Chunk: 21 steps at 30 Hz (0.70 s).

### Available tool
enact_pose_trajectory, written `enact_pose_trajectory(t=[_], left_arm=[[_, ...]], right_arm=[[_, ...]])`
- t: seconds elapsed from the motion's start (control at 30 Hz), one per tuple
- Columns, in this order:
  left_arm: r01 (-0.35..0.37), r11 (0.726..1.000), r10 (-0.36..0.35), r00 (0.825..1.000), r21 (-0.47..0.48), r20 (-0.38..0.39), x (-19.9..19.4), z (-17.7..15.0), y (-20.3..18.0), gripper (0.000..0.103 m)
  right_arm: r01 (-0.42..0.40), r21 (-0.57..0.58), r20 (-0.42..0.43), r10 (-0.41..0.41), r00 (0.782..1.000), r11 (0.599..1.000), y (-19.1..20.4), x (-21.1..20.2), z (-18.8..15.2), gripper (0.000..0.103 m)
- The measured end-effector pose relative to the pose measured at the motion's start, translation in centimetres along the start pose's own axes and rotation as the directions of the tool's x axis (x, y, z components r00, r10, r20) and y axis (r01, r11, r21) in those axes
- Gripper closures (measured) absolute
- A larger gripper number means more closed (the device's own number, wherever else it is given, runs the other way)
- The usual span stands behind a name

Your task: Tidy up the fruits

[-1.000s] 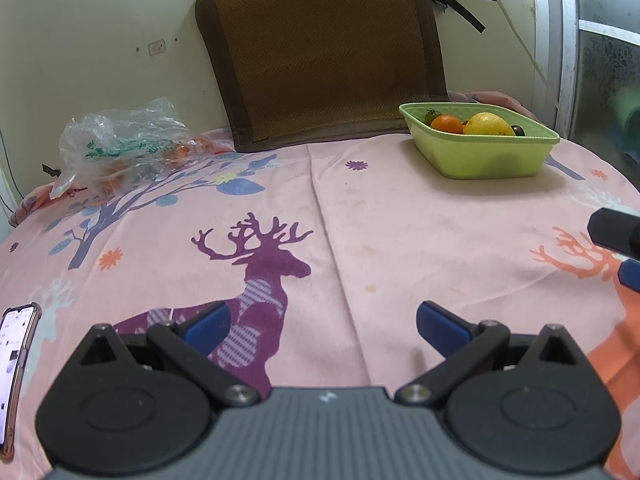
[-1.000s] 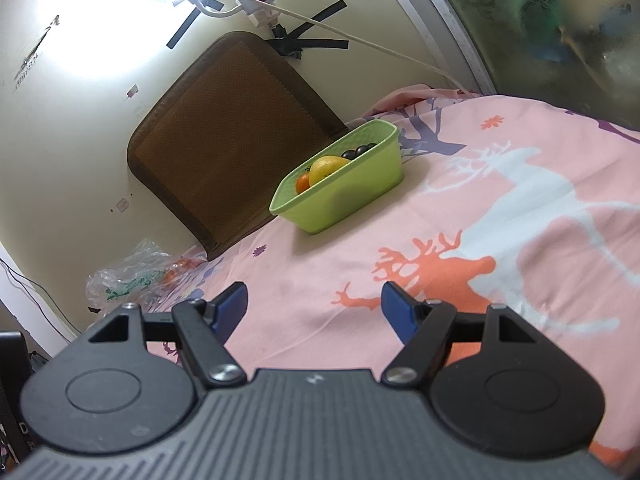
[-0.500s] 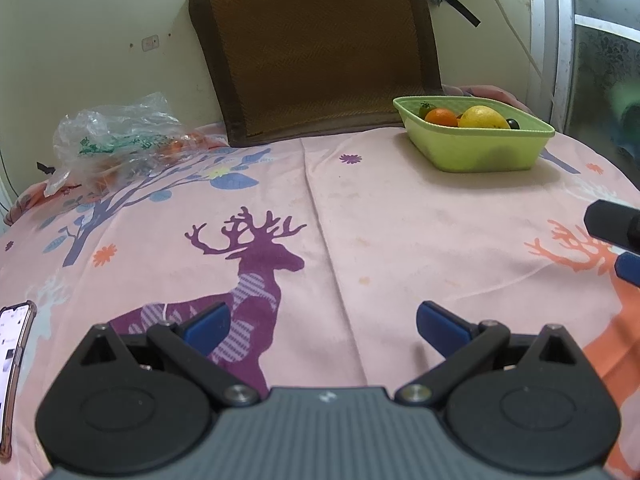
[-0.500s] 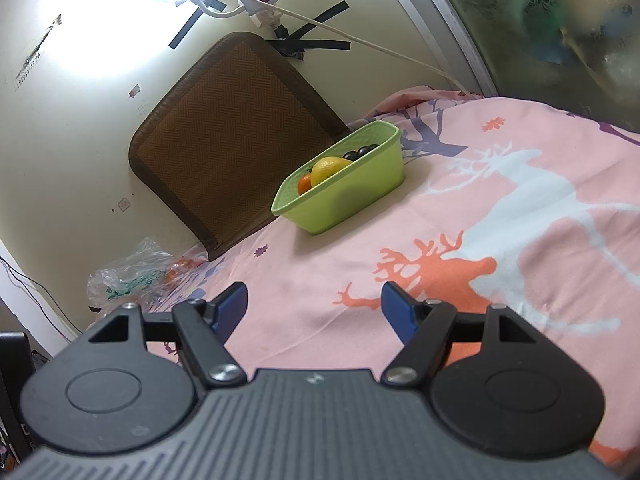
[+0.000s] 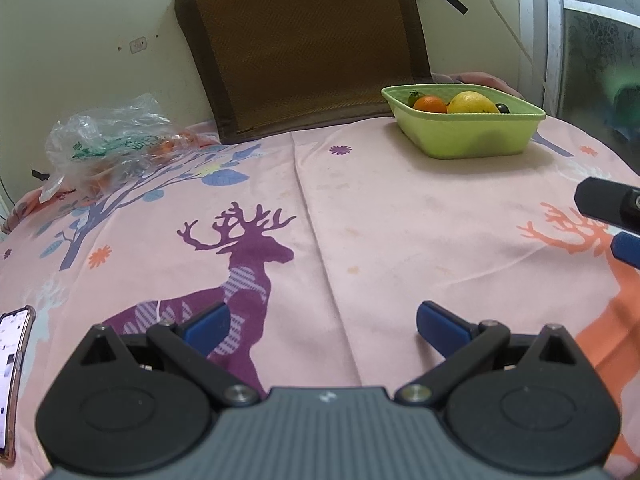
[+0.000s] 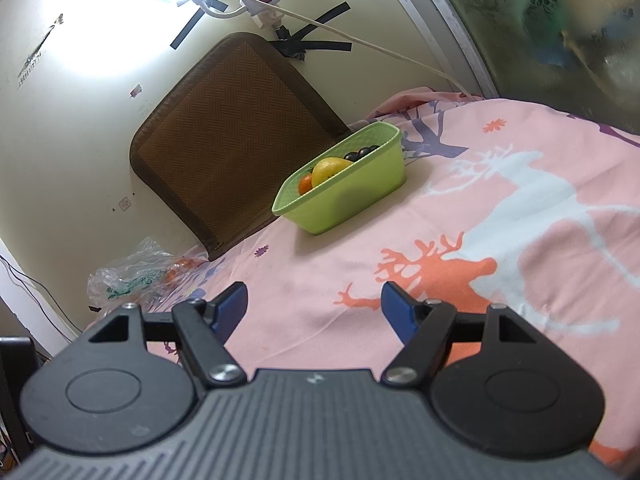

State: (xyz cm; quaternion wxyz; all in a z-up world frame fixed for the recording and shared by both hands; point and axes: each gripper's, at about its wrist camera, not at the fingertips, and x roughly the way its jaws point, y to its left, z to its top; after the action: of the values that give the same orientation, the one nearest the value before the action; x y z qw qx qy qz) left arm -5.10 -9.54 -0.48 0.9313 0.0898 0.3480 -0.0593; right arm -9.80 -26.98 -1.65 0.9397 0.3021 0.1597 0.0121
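Between steps: both grippers, left (image 5: 322, 326) and right (image 6: 314, 306), wide and empty over bed (image 5: 400, 208). Next, probably reach toward bag (image 5: 112, 140) for fruit bound for basket (image 5: 472, 136).

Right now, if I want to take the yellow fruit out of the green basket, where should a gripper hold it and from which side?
Probably from above. The yellow fruit rises over the rim of the green basket, so grip across its exposed rounded top. The walls block a sideways approach, and the orange sits close beside it. Both the left gripper and the right gripper are open and empty.
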Motion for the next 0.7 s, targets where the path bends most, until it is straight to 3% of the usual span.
enact_pose_trajectory(t=[0.2, 0.47, 0.7], left_arm=[[-0.002, 1.0, 0.002, 1.0, -0.006, 0.008, -0.3, 0.1, 0.0, 0.0], [0.062, 0.998, -0.062, 0.998, -0.025, 0.0, -0.7, 0.3, 0.2, 0.0], [0.069, 0.997, -0.069, 0.998, -0.031, -0.003, -1.0, 0.4, 0.0, 0.0]], right_arm=[[0.0, 0.001, 0.001, 0.0, 1.0, 1.0, 0.0, 0.0, 0.0, 0.027], [0.0, -0.002, 0.012, 0.0, 1.0, 1.0, -0.1, -0.2, 0.0, 0.027], [0.005, 0.006, 0.028, -0.005, 1.0, 1.0, 0.1, -0.4, 0.0, 0.027]])
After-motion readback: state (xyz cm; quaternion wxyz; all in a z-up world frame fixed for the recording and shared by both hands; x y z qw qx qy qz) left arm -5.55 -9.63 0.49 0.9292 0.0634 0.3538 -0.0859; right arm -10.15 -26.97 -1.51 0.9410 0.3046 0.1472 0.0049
